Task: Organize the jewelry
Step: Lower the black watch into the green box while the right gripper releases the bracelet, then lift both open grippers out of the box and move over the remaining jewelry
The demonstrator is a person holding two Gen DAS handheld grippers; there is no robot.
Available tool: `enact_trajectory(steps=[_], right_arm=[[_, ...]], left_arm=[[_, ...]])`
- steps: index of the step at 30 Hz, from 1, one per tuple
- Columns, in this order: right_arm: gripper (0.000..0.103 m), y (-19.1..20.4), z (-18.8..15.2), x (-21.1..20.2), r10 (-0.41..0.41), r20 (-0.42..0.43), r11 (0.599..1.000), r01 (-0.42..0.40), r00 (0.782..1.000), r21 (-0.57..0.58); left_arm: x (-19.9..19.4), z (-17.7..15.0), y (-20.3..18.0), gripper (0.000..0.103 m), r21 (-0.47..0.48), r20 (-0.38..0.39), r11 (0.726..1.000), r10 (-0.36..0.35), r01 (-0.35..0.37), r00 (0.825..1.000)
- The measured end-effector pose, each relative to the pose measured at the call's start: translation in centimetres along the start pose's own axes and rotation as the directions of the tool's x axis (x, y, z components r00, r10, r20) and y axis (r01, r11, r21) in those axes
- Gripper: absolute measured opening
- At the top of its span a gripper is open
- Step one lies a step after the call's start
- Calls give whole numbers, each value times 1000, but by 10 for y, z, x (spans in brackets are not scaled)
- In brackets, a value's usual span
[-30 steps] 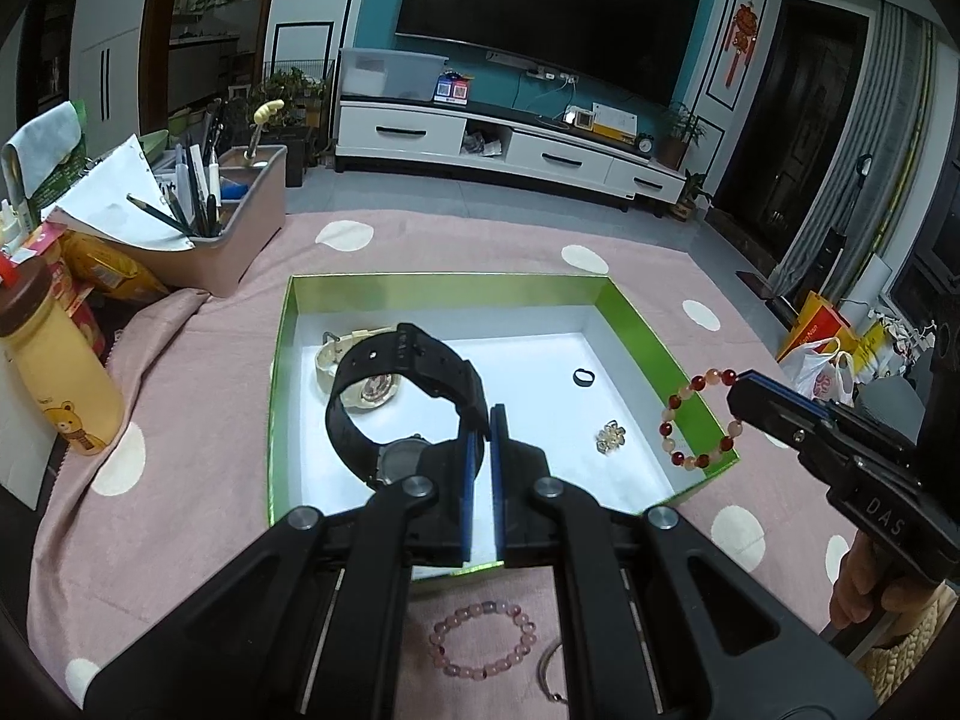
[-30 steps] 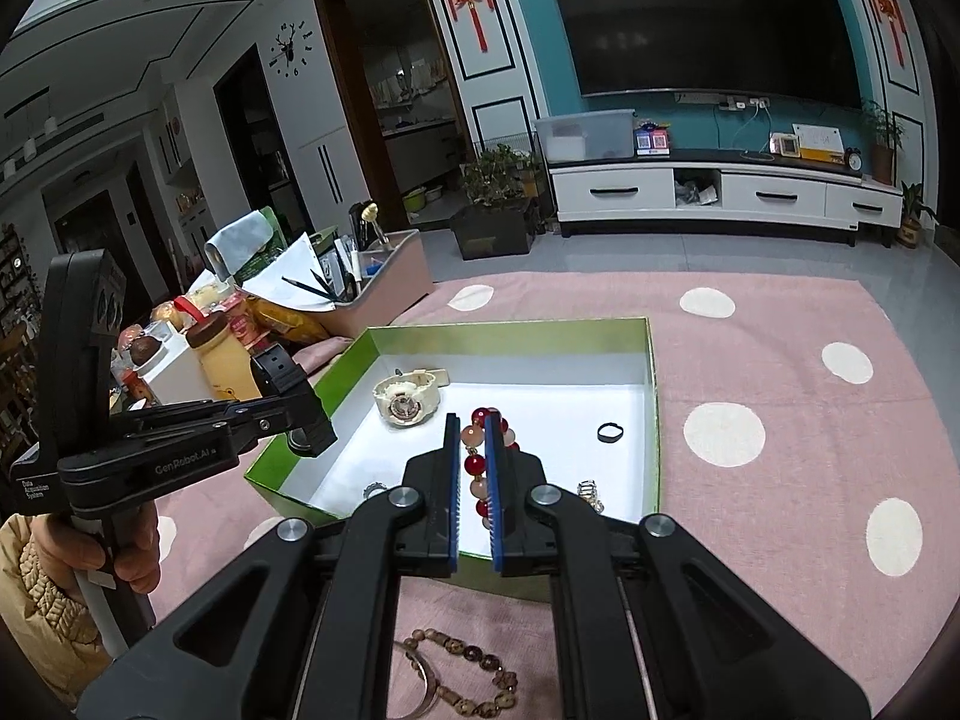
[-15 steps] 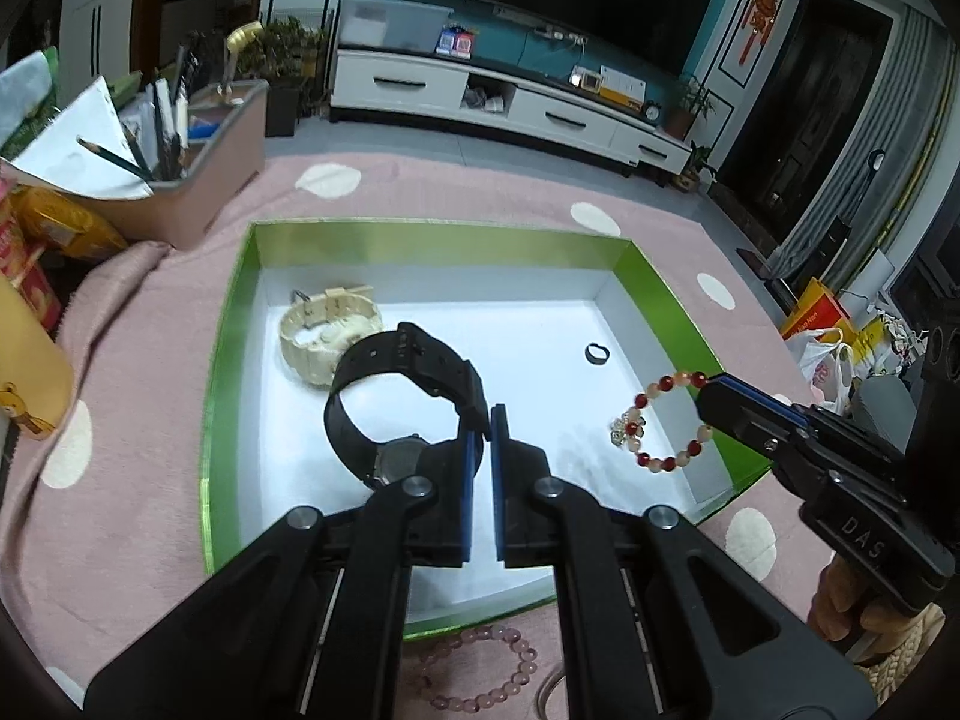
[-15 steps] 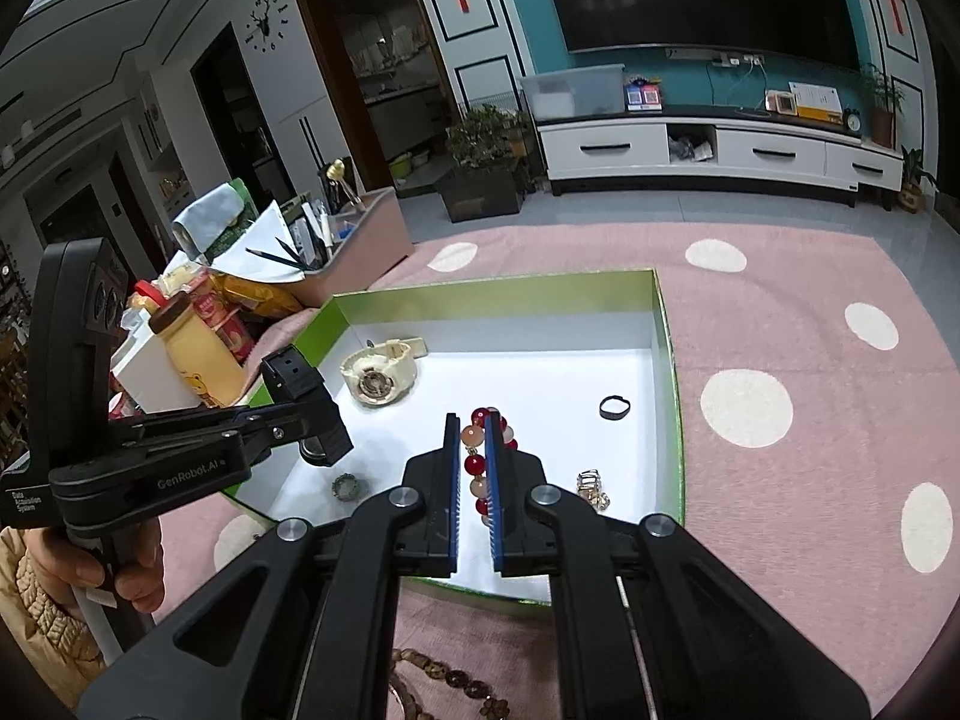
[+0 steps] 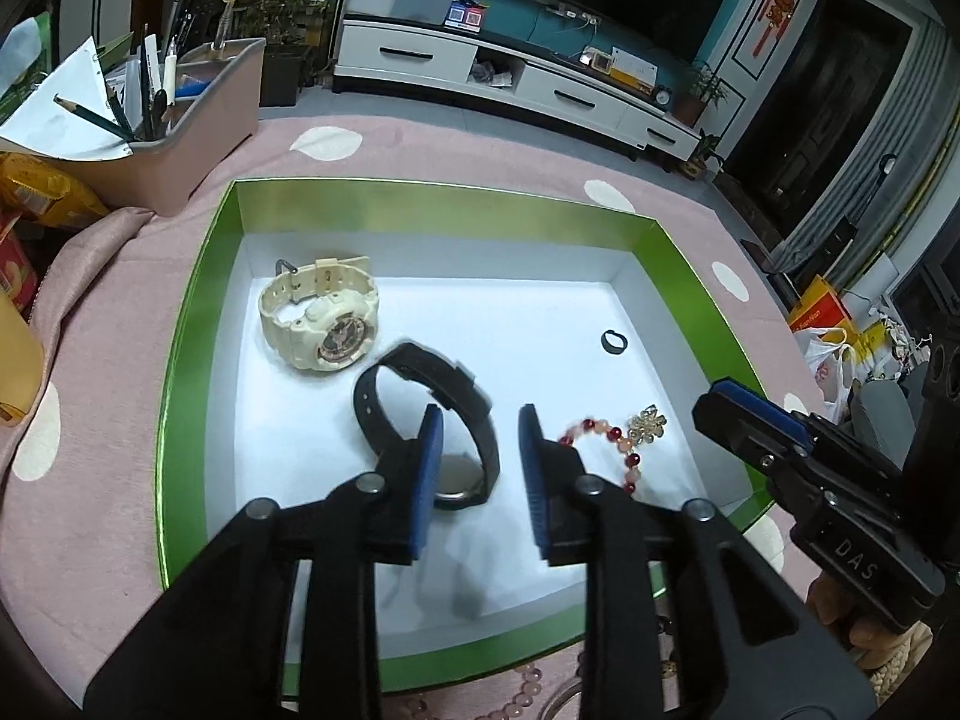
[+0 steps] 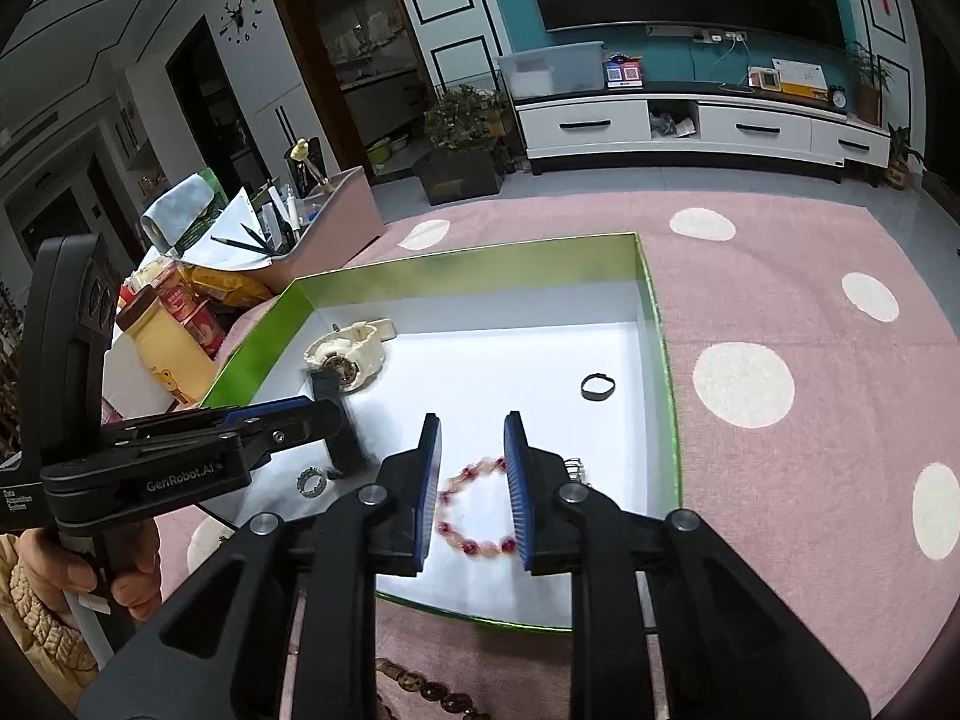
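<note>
A green box (image 5: 420, 201) with a white floor lies on the pink cloth. My left gripper (image 5: 480, 474) is open over its near part; a black watch (image 5: 432, 420) lies on the floor between and beyond the fingers. A cream watch (image 5: 318, 318) lies behind it. My right gripper (image 6: 471, 483) is open, with the red bead bracelet (image 6: 474, 516) lying on the box floor between its fingers. That bracelet shows in the left wrist view (image 5: 624, 450) beside a gold charm (image 5: 647, 425). A black ring (image 5: 613, 341) lies at the far right.
A pink organizer with pens (image 5: 180, 120) stands at the back left, with snack packets and a yellow bottle (image 6: 168, 348) beside it. A pink bead bracelet (image 5: 528, 690) and a brown bead bracelet (image 6: 432, 690) lie on the cloth in front of the box. A small silver ring (image 6: 311, 481) lies in the box.
Both grippers have opened. The left one let go of the black watch and the right one let go of the red bead bracelet; both now lie on the box floor.
</note>
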State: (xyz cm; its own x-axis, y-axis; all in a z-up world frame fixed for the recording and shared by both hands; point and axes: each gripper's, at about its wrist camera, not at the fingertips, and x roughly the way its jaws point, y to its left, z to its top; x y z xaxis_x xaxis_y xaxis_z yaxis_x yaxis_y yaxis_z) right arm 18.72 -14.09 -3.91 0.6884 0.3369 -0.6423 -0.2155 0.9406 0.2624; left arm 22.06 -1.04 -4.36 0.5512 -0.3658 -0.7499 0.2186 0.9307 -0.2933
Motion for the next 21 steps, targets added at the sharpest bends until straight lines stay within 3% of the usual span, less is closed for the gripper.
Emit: enact_trajectory(steps=[4,21], right_arm=[[28,-2,0,-8,-1,19,1000,1,1000,11],[33,-7,-23,-48,-11,37,999,9,999,49]], left_arm=[[-5,2,2,48,-2,11,1000,-2,2,1000],[-46,-16,9,55,-30,53,1000,-3,5,999]])
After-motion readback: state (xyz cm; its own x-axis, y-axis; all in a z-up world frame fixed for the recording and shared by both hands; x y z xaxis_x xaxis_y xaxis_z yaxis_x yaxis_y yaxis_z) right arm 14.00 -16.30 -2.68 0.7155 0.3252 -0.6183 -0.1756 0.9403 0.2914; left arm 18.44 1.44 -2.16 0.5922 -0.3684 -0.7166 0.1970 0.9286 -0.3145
